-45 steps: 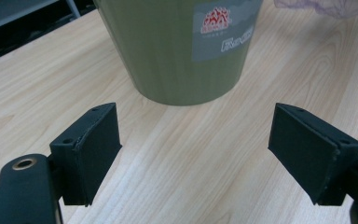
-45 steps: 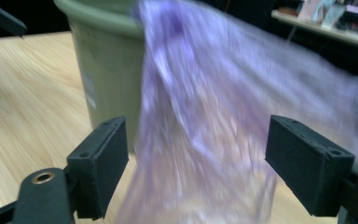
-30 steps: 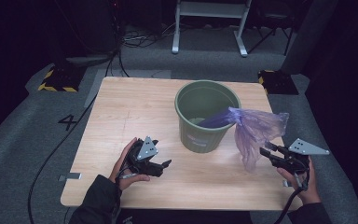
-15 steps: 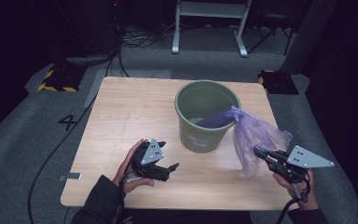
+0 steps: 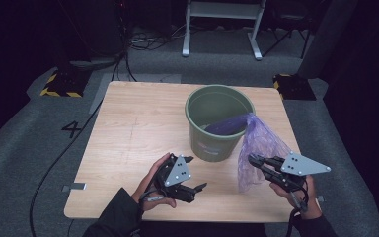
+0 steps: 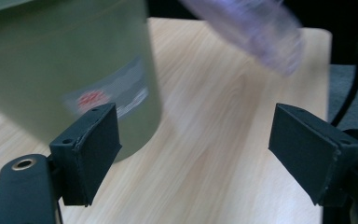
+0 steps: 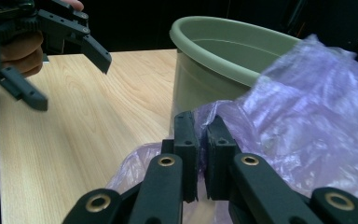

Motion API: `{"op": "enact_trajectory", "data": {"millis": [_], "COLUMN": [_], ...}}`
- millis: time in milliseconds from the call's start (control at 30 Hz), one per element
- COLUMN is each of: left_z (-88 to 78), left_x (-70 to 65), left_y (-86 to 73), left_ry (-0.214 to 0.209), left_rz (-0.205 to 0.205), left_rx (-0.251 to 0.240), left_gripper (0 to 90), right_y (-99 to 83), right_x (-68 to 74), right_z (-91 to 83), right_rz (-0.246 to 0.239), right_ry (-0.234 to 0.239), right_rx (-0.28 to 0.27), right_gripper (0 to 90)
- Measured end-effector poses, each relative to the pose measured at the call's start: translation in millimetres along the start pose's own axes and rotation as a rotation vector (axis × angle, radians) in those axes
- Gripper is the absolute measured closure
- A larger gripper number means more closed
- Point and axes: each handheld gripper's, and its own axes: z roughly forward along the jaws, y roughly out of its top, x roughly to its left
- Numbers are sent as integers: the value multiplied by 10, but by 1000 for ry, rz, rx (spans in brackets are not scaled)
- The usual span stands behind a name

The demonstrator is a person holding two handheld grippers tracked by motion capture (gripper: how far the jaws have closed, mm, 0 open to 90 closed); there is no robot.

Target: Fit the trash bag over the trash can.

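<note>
Now that the right gripper (image 5: 251,160) has just closed its jaws on the purple plastic bag (image 5: 259,143), the liner can be drawn. It drapes over the green bucket's (image 5: 212,143) rim at four o'clock; both hands have shifted since a second ago. Left gripper (image 5: 195,173), at the bucket's seven o'clock, gapes empty.

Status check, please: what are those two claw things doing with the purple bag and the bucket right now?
Right gripper jaws pinched on purple bag. Left gripper open, empty. Bag half inside green bucket, draped over rim. Nothing in the way.

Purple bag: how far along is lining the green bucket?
Done: part of the purple bag already lies inside the green bucket. In hand: the right tool is shut on the film hanging outside. Left: the left tool stands open and empty; the bag's mouth is not yet spread over the rim.
</note>
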Motion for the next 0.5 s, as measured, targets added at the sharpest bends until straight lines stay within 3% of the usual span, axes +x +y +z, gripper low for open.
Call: {"op": "enact_trajectory", "data": {"millis": [100, 233, 500], "left_z": [82, 328, 569], "left_x": [-79, -210, -205], "left_y": [67, 198, 277], "left_ry": [-35, -70, -13], "left_rz": [4, 39, 22], "left_rx": [-5, 20, 27], "left_gripper": [156, 157, 156], "right_y": [48, 129, 175], "right_x": [39, 102, 130], "right_z": [51, 123, 151], "right_rz": [-3, -26, -25], "right_ry": [6, 22, 36], "right_rx": [2, 12, -1], "right_gripper": [858, 858, 857]}}
